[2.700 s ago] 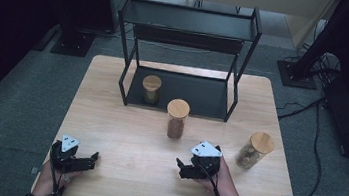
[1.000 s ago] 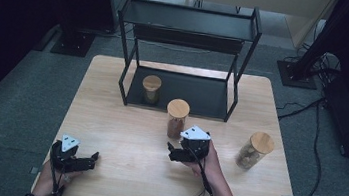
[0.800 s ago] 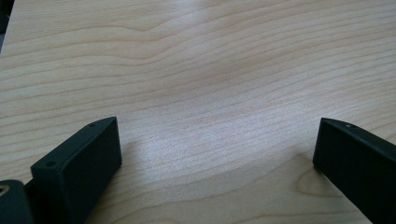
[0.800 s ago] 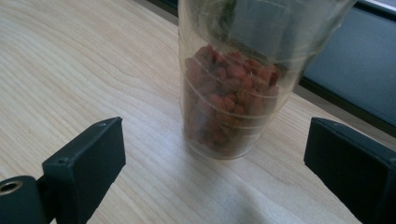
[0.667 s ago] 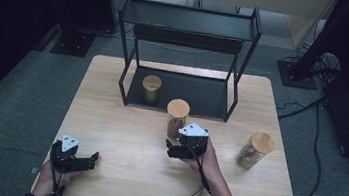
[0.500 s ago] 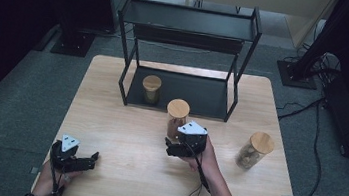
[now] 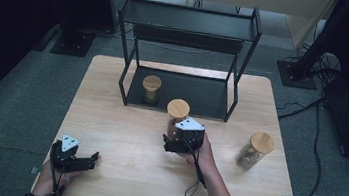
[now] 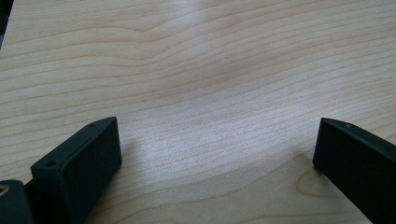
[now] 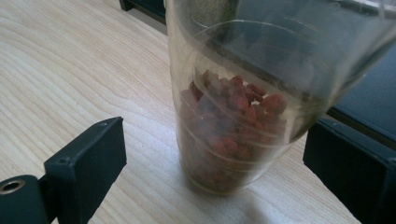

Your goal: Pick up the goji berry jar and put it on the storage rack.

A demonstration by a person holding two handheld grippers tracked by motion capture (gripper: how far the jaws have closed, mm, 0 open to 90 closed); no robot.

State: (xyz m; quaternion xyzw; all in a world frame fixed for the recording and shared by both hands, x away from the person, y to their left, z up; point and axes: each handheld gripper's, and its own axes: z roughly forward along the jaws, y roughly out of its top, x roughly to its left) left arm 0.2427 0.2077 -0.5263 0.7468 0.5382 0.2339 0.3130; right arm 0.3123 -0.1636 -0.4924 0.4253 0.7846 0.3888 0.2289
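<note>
- the work in hand is judged to be the moving of jars into the black rack, taken from how the things lie.
- one small jar with a wooden lid is already seen standing on the rack's lower shelf, at its left side; that part is judged done.
- the jar of red berries stands upright on the surface, just in front of the rack, and is not yet lifted.
- the right claw is seen spread, with the berry jar between its jaws; a gap shows on each side in the right gripper view, so no pinch is made yet.
- the grasp is judged to be just beginning: closing on the glass, lifting and placing on the shelf are all left.
- a third jar, with a wooden lid and brownish contents, stands well apart at the right of the surface, untouched.
- the left claw is held spread and empty, low over bare wood at the near left corner.
- overall, roughly a third is judged finished, two jars being left outside the rack.
</note>
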